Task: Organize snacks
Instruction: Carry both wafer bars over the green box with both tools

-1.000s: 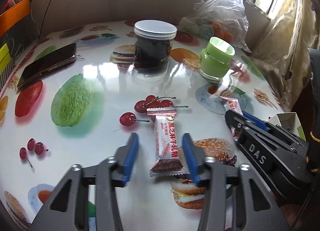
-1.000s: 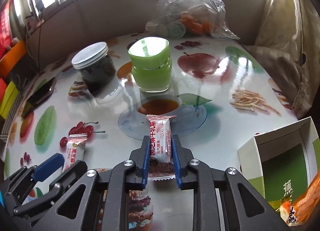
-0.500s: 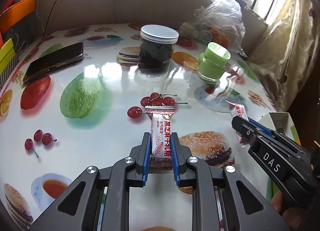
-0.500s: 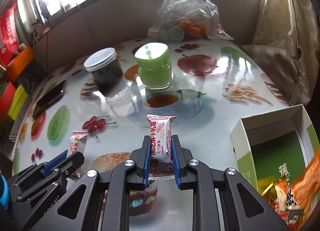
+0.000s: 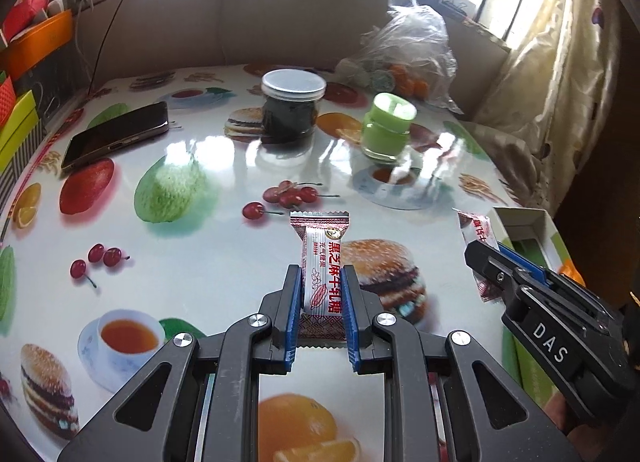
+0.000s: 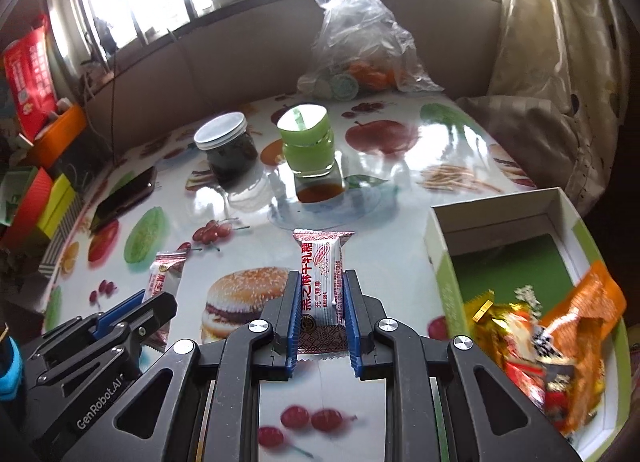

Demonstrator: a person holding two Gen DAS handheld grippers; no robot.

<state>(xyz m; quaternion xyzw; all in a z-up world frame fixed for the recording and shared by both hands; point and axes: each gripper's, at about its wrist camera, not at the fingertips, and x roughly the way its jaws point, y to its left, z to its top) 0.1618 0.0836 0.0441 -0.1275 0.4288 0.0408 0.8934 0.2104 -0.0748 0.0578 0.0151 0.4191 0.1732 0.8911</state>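
My left gripper (image 5: 321,286) is shut on a red-and-white candy bar (image 5: 322,262) and holds it above the fruit-print table. My right gripper (image 6: 322,290) is shut on a second, matching candy bar (image 6: 321,278), also lifted. Each gripper shows in the other's view: the right one (image 5: 486,258) at the right edge with its candy (image 5: 478,232), the left one (image 6: 154,304) at the lower left with its candy (image 6: 164,276). An open green-and-white box (image 6: 440,262) with several wrapped snacks (image 6: 552,342) stands to the right of my right gripper.
A dark jar with a white lid (image 5: 293,107), a green jar (image 5: 387,127), a phone (image 5: 116,133) and a clear plastic bag of goods (image 5: 404,57) stand at the far side of the table (image 5: 200,254). Coloured boxes (image 6: 36,201) are off the left edge. A curtain (image 6: 560,61) hangs at right.
My left gripper closed on its candy bar and lifted it. Both grippers rose and drew back from the table; the box has come further into the right wrist view.
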